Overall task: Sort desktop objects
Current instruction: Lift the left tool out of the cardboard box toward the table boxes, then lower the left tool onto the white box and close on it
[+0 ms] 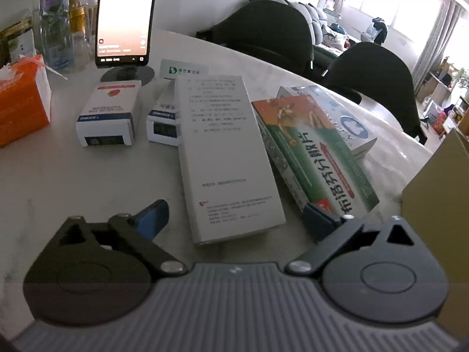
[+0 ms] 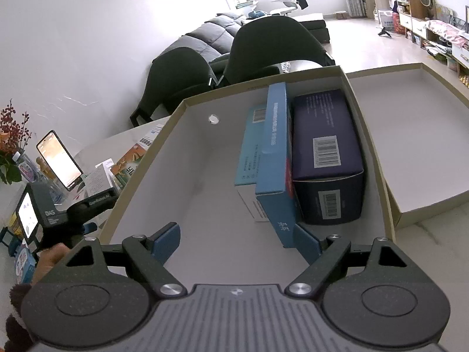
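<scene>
While left gripper [image 1: 236, 218] straddles long white carton's [image 1: 225, 152] near end, fingers spread, glossy green box [image 1: 313, 158] leans right; right gripper [image 2: 236, 245] gapes over cardboard tray [image 2: 152, 158] holding blue boxes [image 2: 274, 161].

Beside the upright phone [image 1: 124, 17] on its stand, the table [image 1: 73, 176] holds five flat cartons: two small white boxes with blue bands [image 1: 109, 114], one long white box [image 1: 227, 158], one green and orange box [image 1: 315, 155], and one pale blue box [image 1: 346, 117] partly under it. One orange tissue pack [image 1: 22, 99] sits left of the phone, with several bottles [image 1: 55, 14] behind, too crowded to count. Two dark chairs [image 1: 372, 85] stand beyond the table. One cardboard box [image 2: 164, 158] holds three cartons: two blue [image 2: 275, 161], one dark purple [image 2: 328, 158]. One lid [image 2: 410, 135] lies beside it.
</scene>
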